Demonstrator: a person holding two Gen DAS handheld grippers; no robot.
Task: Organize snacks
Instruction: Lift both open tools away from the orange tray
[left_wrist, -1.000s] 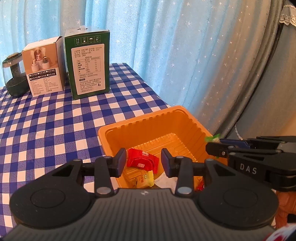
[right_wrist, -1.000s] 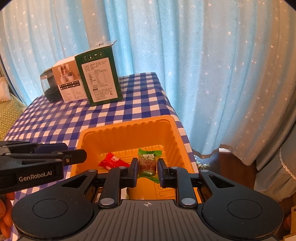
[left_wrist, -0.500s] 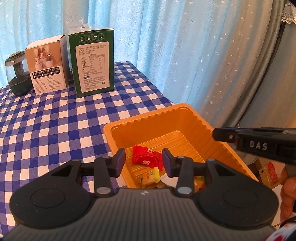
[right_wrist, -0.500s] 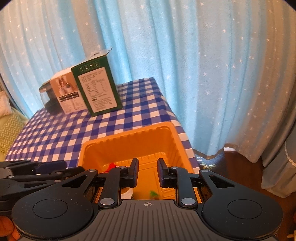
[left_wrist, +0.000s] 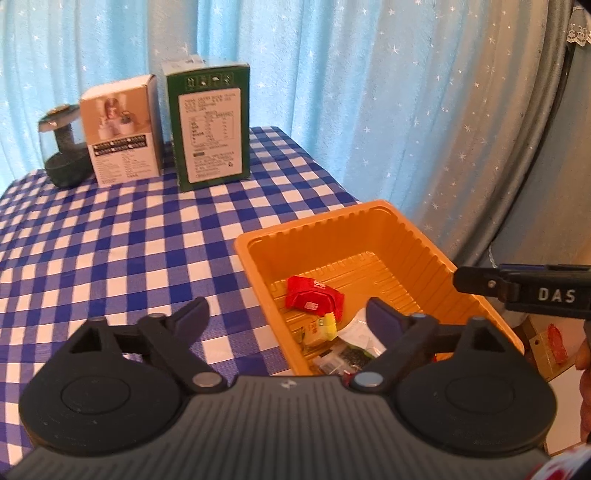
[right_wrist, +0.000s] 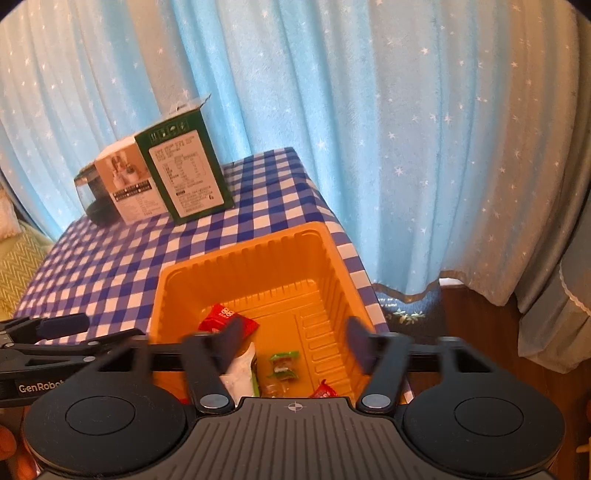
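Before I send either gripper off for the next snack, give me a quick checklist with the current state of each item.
1. Right gripper fingers open, nothing held: ok.
2. Left gripper fingers open, nothing held: ok.
3. Small green-wrapped candy lying on the floor of the orange plastic tray: ok.
4. Red snack packet inside the tray: ok.
5. Tray sitting flat on the blue-and-white checked tablecloth, close to the table's edge: ok.
6. More loose snacks left to collect: cannot tell; none show on the visible cloth.
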